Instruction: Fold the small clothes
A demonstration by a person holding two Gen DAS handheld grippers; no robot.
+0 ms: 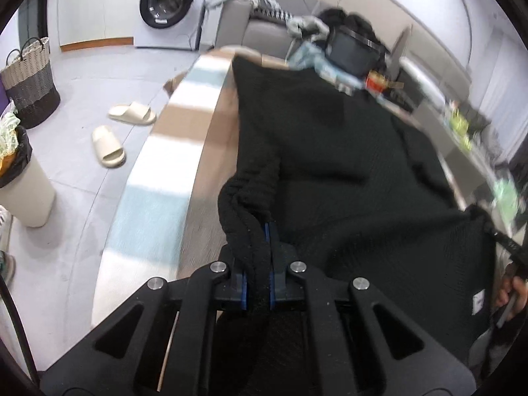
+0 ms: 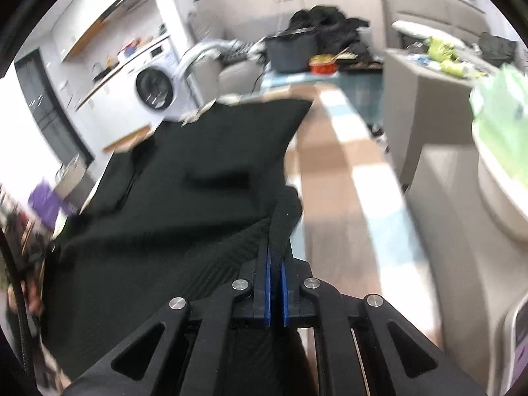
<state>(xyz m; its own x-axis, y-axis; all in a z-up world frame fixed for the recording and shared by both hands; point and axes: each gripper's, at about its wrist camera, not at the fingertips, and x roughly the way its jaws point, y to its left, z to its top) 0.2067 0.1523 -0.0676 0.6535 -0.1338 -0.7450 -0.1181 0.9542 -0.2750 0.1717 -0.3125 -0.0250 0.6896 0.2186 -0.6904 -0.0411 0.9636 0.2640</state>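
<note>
Left wrist: claw [image 1: 256, 254] on garment [image 1: 346, 165] edge

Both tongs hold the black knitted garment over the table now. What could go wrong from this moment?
1. The left tongs pinch a thick, rolled bunch of the black garment, so the fold may come out lumpy or uneven.
2. The right tongs seem to grip only a thin edge; it could slip out under tension.
3. The red bowl and other clutter stand at the table's far end; a swept garment might knock them.
</note>
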